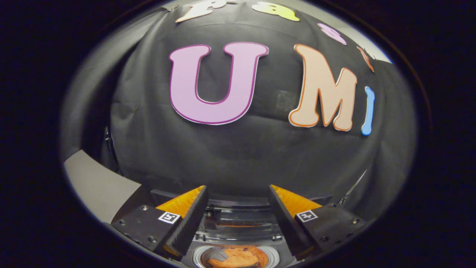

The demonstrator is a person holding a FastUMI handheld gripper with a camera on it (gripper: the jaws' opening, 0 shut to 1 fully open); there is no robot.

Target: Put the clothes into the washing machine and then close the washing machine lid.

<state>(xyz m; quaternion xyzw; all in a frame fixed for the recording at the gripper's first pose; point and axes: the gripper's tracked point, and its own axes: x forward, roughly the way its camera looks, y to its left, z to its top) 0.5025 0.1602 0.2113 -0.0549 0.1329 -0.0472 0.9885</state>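
Below, open claw (pixel 238 193) over clothes (pixel 235 257) in washing machine (pixel 238 223)

Setting: a staged recording booth, not a home. Black cloth wall (pixel 241 156) hangs creased close behind the washer (pixel 238 223). A grey panel (pixel 96 186) stands beside it. The gripper (pixel 238 212) carries 2 printed tracking markers (pixel 169 217), fingers spread apart, holding nothing.

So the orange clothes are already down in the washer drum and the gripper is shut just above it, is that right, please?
Not quite: the gripper is open, its fingers spread apart with nothing between them, as the gripper view shows. The rest holds: the orange clothes lie in the washer drum below the fingers.
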